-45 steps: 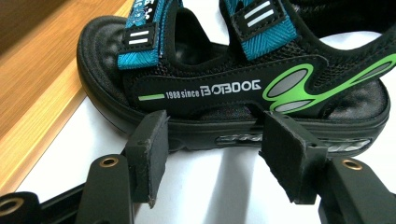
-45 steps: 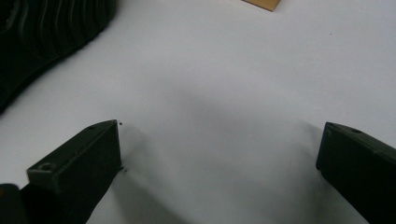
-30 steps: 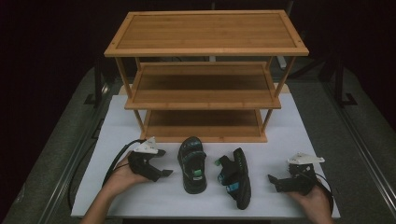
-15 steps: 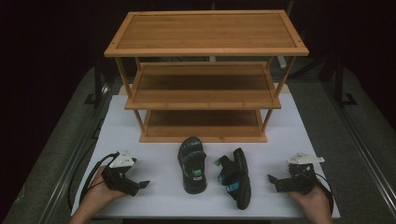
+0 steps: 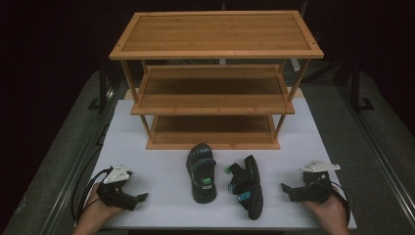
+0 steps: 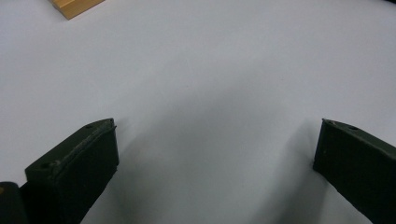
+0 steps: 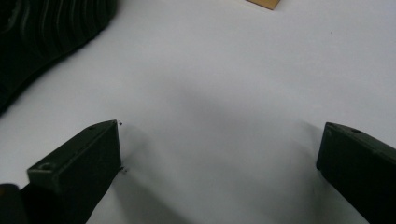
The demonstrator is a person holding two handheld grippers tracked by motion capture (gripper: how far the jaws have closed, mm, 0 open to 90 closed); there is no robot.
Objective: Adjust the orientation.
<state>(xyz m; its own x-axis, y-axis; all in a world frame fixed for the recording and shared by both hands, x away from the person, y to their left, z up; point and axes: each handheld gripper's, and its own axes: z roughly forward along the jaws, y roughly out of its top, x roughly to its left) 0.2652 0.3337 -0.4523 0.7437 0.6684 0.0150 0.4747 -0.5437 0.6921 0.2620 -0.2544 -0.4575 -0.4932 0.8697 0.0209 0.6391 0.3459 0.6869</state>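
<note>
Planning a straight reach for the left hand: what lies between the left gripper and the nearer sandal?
Nothing: in the high view, only bare white table separates the left gripper from the upright sandal. The left gripper view shows bare table too.

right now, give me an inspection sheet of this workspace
surface: white table top, bare between the things.
job's things: three-tier wooden rack at the far side, shelves empty; left sandal flat, sole down; right sandal tipped on its side.
clutter: nothing seen.
grippers: left gripper and right gripper each low near the front edge, jaws wide apart, holding nothing.
cables: black cable loops beside the left gripper.
surroundings: grey floor, dark room, metal rails along both sides.
</note>
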